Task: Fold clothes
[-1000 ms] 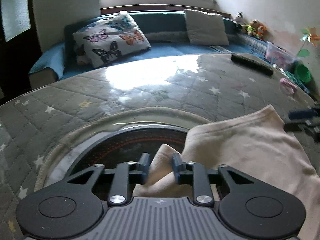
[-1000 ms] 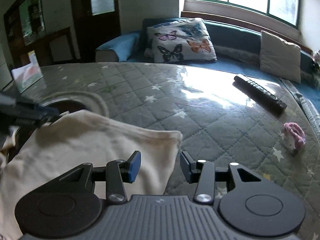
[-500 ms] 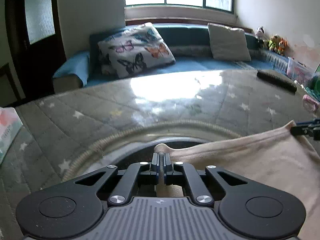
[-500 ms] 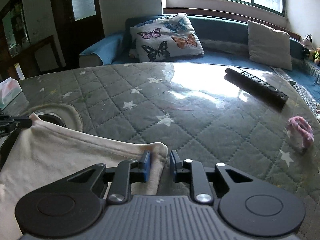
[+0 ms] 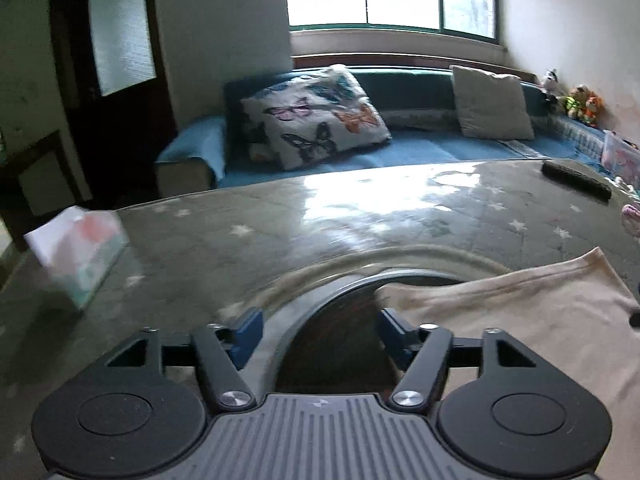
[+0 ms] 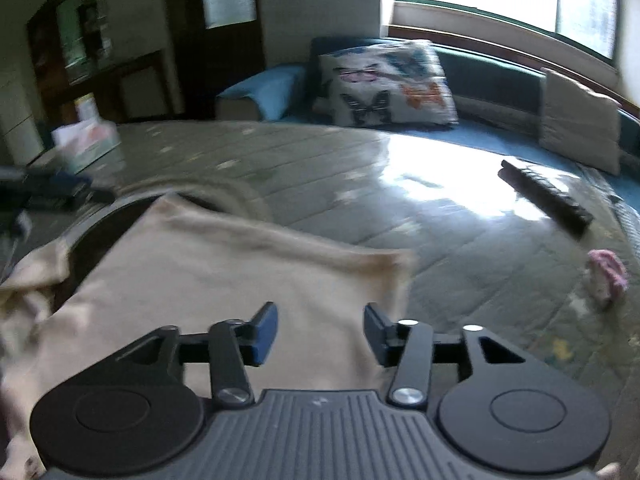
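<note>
Your left tongs (image 5: pixel 318 330) and right tongs (image 6: pixel 320 330), clamped on the cream garment's (image 6: pixel 224 276) corners half a second ago, are now gaping apart, the garment lying flat on the quilted surface (image 6: pixel 360 184).

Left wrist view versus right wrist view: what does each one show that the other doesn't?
Only the left wrist view shows the stuffed toys on the far end of the sofa, and the left gripper open. Only the right wrist view shows the cloth's crumpled left end, and the right gripper open above the cloth. Both show the beige cloth, tissue box, remote and butterfly pillow.
</note>
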Tool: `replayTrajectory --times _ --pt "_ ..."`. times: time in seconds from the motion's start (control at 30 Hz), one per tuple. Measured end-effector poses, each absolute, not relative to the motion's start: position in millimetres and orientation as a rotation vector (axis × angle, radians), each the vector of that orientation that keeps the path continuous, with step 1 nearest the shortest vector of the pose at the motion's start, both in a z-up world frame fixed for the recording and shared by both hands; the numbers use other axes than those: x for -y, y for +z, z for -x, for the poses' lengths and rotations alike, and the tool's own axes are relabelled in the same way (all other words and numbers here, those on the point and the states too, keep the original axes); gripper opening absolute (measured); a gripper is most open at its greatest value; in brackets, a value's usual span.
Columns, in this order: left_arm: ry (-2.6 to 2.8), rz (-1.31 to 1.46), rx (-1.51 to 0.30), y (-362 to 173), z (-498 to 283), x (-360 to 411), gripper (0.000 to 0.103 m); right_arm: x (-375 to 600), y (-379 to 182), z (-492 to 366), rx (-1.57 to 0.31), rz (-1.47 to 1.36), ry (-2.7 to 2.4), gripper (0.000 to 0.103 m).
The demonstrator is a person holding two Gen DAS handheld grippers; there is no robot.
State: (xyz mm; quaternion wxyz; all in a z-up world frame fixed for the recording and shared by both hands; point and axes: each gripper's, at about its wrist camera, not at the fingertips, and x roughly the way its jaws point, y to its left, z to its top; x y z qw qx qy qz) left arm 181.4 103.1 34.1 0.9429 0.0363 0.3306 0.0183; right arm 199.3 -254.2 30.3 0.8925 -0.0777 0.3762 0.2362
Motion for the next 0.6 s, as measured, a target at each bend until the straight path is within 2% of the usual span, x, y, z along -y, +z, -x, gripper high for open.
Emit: replayTrajectory --times 0.1,0.27,0.43,0.6 --pt "0.075 -0.075 -0.675 35.3 -156.4 -118.9 0.076 234.6 30.1 -176.5 -0.782 0.189 0.560 0.057" --pt "0.086 -0.073 -0.684 31.1 -115.8 -138.1 0.077 195.0 29.9 -136.8 -0.765 0.248 0.670 0.066" --pt "0.019 -0.127 -0.695 21.1 -85.1 -133.4 0.077 168.8 29.0 -112.6 -0.749 0.296 0.738 0.067" --pt "-0.047 -0.187 -0.692 11.6 -64.9 -124.8 0.086 154.2 29.2 -99.0 -0.750 0.311 0.774 0.067"
